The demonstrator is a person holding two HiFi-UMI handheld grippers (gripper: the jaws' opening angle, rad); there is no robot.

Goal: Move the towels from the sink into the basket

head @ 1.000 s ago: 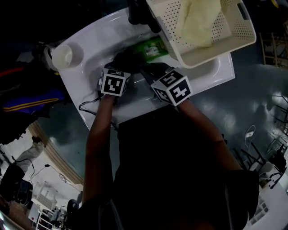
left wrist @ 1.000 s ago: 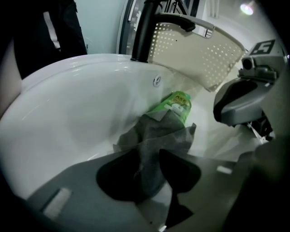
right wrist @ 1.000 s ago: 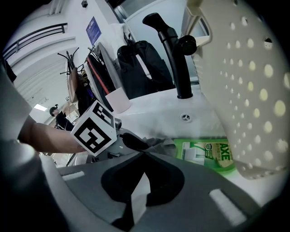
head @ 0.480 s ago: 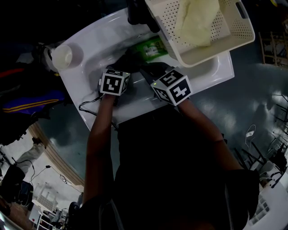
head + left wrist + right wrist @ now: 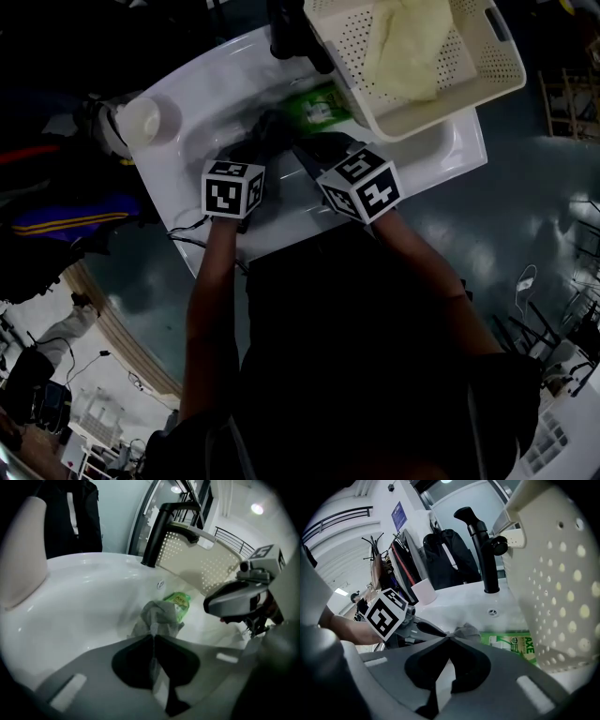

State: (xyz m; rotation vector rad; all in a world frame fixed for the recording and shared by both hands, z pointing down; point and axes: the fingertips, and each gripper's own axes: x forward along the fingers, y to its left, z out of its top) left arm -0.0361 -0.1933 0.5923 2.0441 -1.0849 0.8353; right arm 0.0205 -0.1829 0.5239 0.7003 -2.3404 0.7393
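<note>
A grey towel (image 5: 160, 614) lies bunched in the white sink (image 5: 187, 86), beside a green packet (image 5: 178, 603). My left gripper (image 5: 152, 633) has just been closing and is shut on a fold of this towel, which hangs from the tips. In the head view the left gripper (image 5: 255, 142) is over the basin, left of the right gripper (image 5: 306, 150). The right gripper (image 5: 449, 638) is shut with nothing in it, its tips just short of the grey towel (image 5: 467, 631). A pale yellow towel (image 5: 408, 42) lies in the cream perforated basket (image 5: 450, 114).
The basket rests on the sink's far right corner, overhanging the basin. A black faucet (image 5: 485, 545) stands at the back rim. A white cup (image 5: 141, 117) sits on the left rim. Dark floor surrounds the sink, and bags and coats hang behind it.
The left gripper has closed on the grey towel and drawn back and up, pulling the cloth with it. The right gripper has stayed put.
</note>
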